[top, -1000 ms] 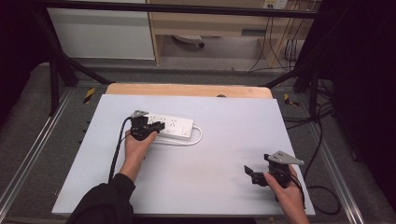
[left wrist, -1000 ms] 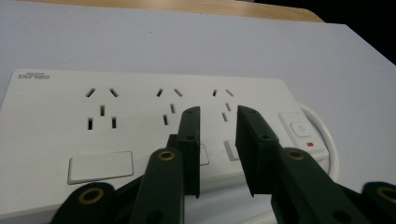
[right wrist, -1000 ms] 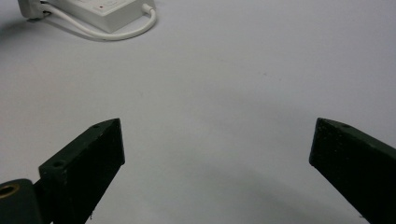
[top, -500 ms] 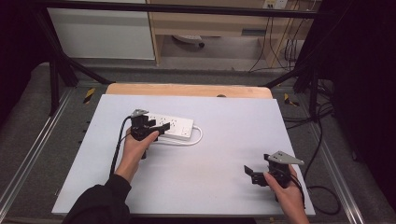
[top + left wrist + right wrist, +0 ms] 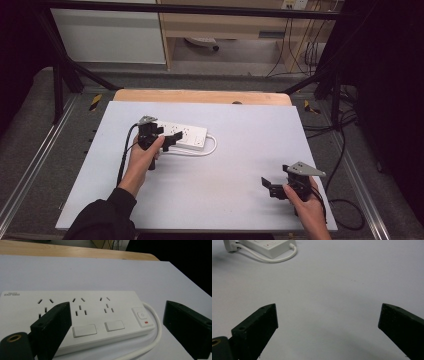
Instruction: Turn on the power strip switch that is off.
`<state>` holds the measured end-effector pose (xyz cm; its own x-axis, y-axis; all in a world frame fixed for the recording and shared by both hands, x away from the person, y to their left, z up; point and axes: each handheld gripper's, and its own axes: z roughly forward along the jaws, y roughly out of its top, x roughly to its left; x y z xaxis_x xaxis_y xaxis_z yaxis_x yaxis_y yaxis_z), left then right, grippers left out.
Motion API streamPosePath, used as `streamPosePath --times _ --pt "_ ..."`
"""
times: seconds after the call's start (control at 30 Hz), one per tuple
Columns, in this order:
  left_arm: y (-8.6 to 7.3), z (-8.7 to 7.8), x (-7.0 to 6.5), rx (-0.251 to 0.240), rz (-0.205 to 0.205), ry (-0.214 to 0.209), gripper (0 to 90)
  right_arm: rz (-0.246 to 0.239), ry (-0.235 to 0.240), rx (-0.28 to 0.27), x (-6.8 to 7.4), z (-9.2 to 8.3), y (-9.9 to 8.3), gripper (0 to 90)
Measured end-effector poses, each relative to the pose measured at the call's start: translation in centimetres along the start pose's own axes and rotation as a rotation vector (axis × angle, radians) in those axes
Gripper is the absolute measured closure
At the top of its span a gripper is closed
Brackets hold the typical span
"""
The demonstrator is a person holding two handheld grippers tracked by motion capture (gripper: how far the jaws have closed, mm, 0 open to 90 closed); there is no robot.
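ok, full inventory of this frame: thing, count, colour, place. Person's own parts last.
power strip: 1, white, far left part of the board, lying flat
cord: 1, white, looped at the strip's near right end
board: 1, pale grey, on the table
table: 1, light wood, edge showing beyond the board
left claw: 1, black, open, jaws on both sides of the strip
right claw: 1, black, open, near right of the board, nothing between its jaws
hands: 2, one on each claw
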<state>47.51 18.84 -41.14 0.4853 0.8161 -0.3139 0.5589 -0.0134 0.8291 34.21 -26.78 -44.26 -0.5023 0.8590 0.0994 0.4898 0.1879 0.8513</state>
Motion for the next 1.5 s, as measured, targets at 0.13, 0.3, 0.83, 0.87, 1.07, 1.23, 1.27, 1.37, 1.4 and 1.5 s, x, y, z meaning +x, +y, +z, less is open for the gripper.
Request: streamPosePath --times 0.13,0.3,0.83,0.87,1.07,1.23,1.27,1.37,1.4,1.5 --pt "0.1 -0.4 -0.1 -0.002 0.005 -0.001 8.2 0.001 0.003 -0.001 0.0 0.0 0.0 2.9" --pt "0.3 -0.9 -0.1 0.002 0.006 0.004 8.2 -0.002 0.005 -0.002 0.0 0.0 0.0 2.9" --pt "0.6 -2.7 -0.2 0.007 0.017 -0.005 8.6 -0.001 0.008 0.004 0.0 0.1 0.0 2.9" --pt "0.6 -2.8 -0.2 0.008 0.019 -0.006 8.6 -0.001 0.006 0.003 0.0 0.1 0.0 2.9" --pt "0.5 -4.0 0.0 0.009 0.024 -0.002 8.6 -0.004 0.005 0.006 0.0 0.2 0.0 2.9" --pt "0.1 -5.0 0.2 0.016 0.033 -0.002 8.6 -0.003 0.006 0.005 0.0 0.2 0.0 2.9" --pt "0.0 -5.3 0.2 0.016 0.032 -0.003 8.5 -0.003 0.007 0.005 0.0 0.2 0.0 2.9" --pt "-0.2 -5.9 0.3 0.008 0.031 0.0 8.4 -0.002 0.008 0.005 0.0 0.2 0.0 2.8" --pt "-0.3 -6.2 0.3 0.006 0.03 0.0 8.3 -0.002 0.008 0.005 0.0 0.2 0.0 2.8" --pt "-0.7 -6.8 0.5 0.004 0.033 0.006 8.2 -0.003 0.009 0.006 0.1 0.2 0.0 2.8"
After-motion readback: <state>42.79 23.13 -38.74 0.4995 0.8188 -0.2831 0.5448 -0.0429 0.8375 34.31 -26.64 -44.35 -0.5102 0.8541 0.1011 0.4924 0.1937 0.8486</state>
